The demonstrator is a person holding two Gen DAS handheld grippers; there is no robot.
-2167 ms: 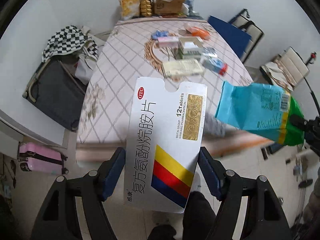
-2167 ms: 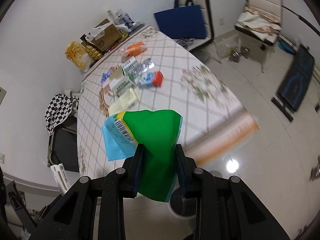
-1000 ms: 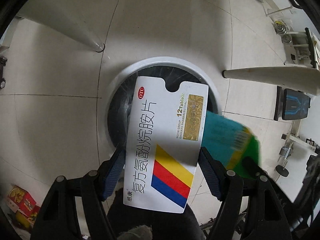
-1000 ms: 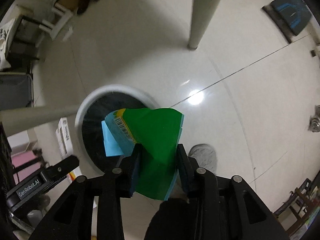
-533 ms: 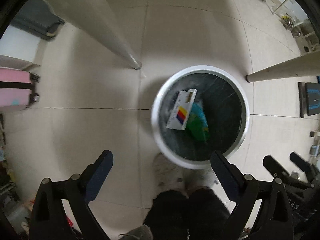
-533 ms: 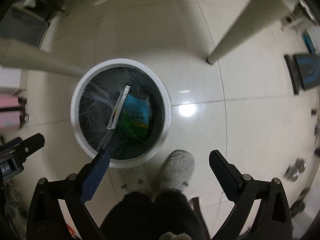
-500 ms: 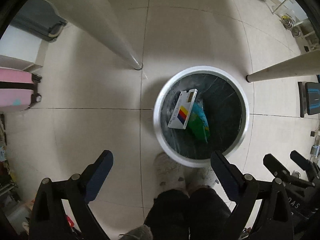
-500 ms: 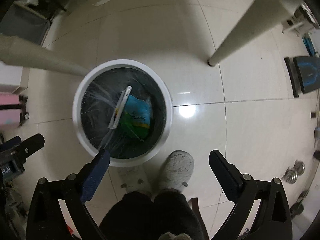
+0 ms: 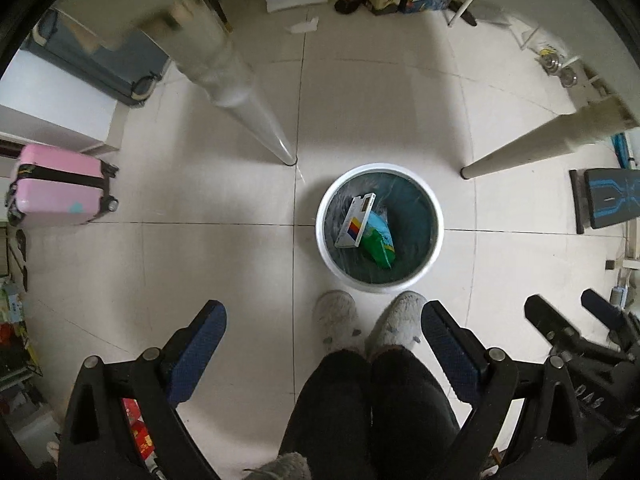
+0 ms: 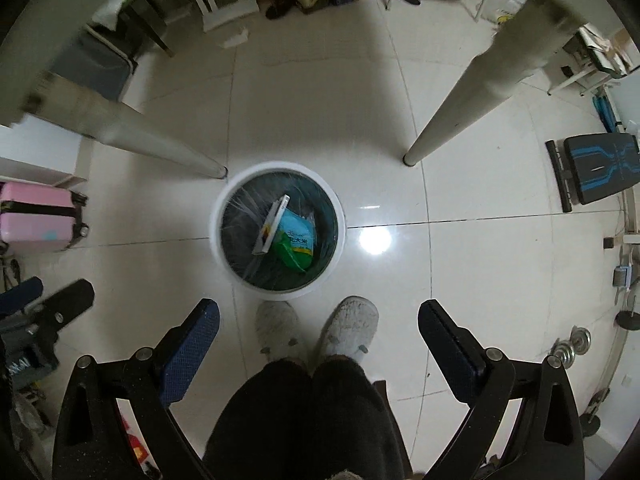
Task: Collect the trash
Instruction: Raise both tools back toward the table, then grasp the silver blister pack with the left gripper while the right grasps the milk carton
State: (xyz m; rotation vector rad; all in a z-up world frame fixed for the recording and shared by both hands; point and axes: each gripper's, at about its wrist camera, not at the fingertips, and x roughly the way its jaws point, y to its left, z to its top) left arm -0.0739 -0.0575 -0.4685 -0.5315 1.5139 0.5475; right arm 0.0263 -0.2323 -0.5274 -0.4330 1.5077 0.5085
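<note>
Both tools spread wide, nothing held: left gripper [image 9: 323,326], right gripper [image 10: 319,322]. Medicine box [image 9: 355,222] and green-blue bag [image 9: 379,240] lie touching inside white bin [image 9: 438,216], 12 o'clock of slippers [image 10: 352,330].

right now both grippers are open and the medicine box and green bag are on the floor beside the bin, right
Not quite: the medicine box and green bag lie inside the bin, not beside it, as the left wrist view shows. The left gripper and right gripper are indeed open.

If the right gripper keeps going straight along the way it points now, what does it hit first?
Probably the trash bin on the floor: it sits near the view's centre, ahead of the open right gripper. Nothing shows in between, though depth is unclear.
</note>
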